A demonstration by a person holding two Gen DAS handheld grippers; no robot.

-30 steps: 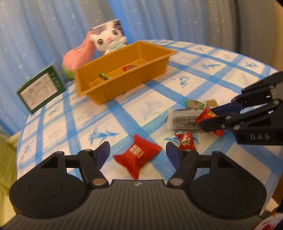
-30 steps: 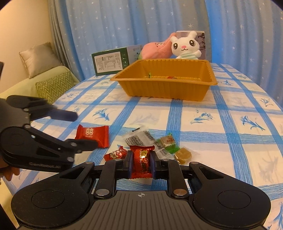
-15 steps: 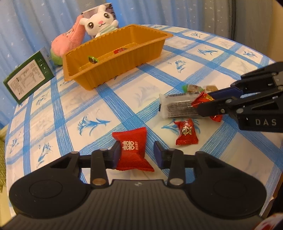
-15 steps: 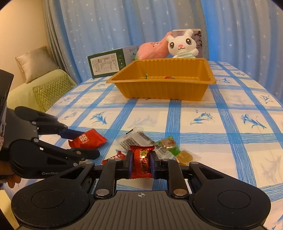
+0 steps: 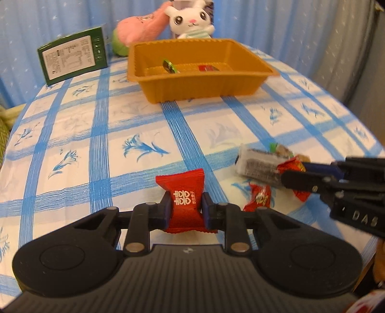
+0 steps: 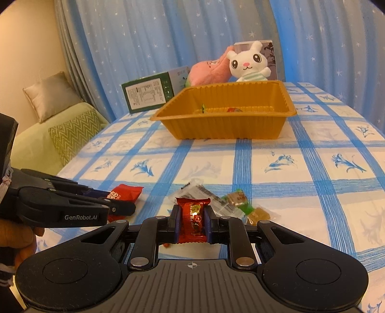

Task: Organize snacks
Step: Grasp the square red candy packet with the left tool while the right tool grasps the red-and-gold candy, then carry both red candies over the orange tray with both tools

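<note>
My left gripper [image 5: 184, 209] is shut on a red pillow candy pack [image 5: 183, 192] with white characters, held low over the table. My right gripper [image 6: 191, 221] is shut on a red candy with gold print [image 6: 193, 218]; it also shows in the left wrist view [image 5: 292, 166]. The orange tray [image 5: 199, 81] stands at the far side of the table and holds a green candy [image 5: 169, 65] and a red candy [image 5: 207, 68]. On the table near the grippers lie a clear-wrapped bar [image 6: 201, 192], a small red candy [image 5: 261, 196], a green-wrapped candy [image 6: 238, 198] and a caramel [image 6: 259, 213].
A green box [image 5: 72, 57], a pink plush [image 5: 142, 25] and a white bunny plush [image 5: 190, 20] stand behind the tray. Blue curtains hang behind the table. A green sofa with cushions [image 6: 69, 134] is to the left. The table's edge runs near the right gripper.
My left gripper closed on the red pillow pack and turned toward the tray. My right gripper kept its candy and lifted slightly.
</note>
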